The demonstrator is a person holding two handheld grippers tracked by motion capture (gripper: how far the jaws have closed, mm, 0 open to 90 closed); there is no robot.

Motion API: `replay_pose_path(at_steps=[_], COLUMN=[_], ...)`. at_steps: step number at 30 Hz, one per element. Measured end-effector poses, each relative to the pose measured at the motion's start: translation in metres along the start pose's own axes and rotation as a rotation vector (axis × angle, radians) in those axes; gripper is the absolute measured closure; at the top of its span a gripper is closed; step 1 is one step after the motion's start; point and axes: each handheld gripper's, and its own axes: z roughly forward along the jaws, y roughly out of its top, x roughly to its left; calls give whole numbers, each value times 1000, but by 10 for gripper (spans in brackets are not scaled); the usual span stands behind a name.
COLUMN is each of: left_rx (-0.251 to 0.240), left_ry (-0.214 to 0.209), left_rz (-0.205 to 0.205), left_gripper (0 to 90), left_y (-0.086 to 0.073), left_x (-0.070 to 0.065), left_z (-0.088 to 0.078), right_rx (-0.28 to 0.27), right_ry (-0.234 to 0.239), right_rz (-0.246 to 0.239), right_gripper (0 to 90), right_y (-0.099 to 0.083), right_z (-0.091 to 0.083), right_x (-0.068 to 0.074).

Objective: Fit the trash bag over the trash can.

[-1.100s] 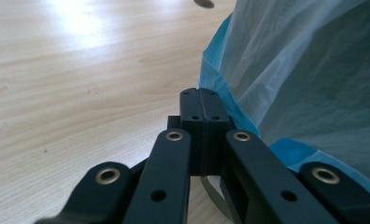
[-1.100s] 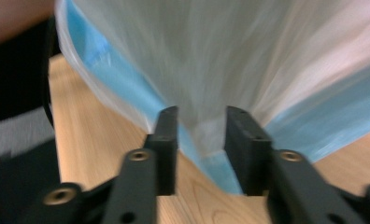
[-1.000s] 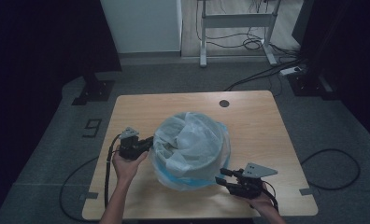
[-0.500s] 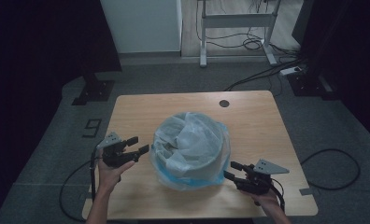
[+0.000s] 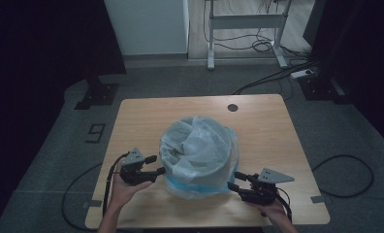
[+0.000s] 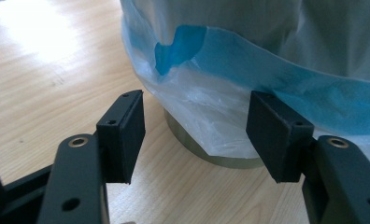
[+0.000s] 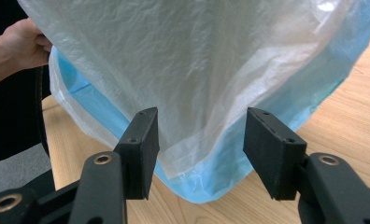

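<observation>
While both claws stand open, the bag-lined bin [image 5: 200, 155] sits mid-tabletop [image 5: 267, 126].
High view: left claw [image 5: 157, 165] has just released and backed off. Left gripper view: nothing gripped. Right gripper view: right claw [image 7: 199, 140] brackets loose bag film [image 7: 192, 93], unpinched; regrasp likely next.

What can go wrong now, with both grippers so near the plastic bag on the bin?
1. The thin bag hangs loosely over the bin; a pull from the open left gripper may tear it.
2. The bag's blue edge sags to the table near the open right gripper; a one-sided pull may slip the bag off the rim.
3. A hard tug may tip the bin.
</observation>
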Motion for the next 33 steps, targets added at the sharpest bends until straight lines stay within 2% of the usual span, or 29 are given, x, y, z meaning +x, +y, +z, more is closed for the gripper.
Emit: replay_pose_path(at_steps=[4, 9, 11, 13, 16, 17, 18, 20, 22, 23, 24, 25, 28, 33], left_rx=[-4, -68, -86, -106, -147, -156, -156, -154, -158, -165, -165, -165, -137, -111], left_ry=[22, 56, 69, 86, 80, 56, 56, 34, -7, -40, -40, -61, -129, -224], left_rz=[-5, -36, -30, 0, 38, 60, 60, 88, 116, 131, 131, 139, 179, 202], left_gripper=[364, 342, 340, 340, 338, 335, 329, 325, 314, 313, 314, 314, 313, 318], left_y=[1, 3, 6, 12, 25, 37, 37, 48, 62, 72, 72, 79, 97, 119], left_x=[1, 8, 9, 9, 8, 8, 8, 7, 6, 5, 5, 5, 4, 8], left_z=[-2, -24, -33, -44, -55, -59, -59, -59, -55, -51, -51, -47, -35, -21], right_rx=[-1, -11, -15, -16, -15, -17, -17, -20, -19, -21, -21, -20, -26, -28], right_ry=[-5, -6, -9, -10, -15, -15, -15, -17, -19, -22, -22, -24, -35, -45], right_rz=[10, 15, 18, 20, 19, 23, 23, 27, 34, 40, 40, 43, 48, 56], right_gripper=[447, 447, 446, 446, 446, 445, 445, 445, 443, 441, 441, 441, 439, 438], right_y=[-1, 0, 1, 1, 0, 0, 0, 0, 0, -2, -2, -3, -4, -6], right_z=[-1, -4, -5, -6, -7, -7, -7, -8, -10, -11, -11, -12, -16, -22], right_x=[-2, -3, -4, -5, -6, -7, -7, -8, -10, -11, -11, -12, -14, -15])
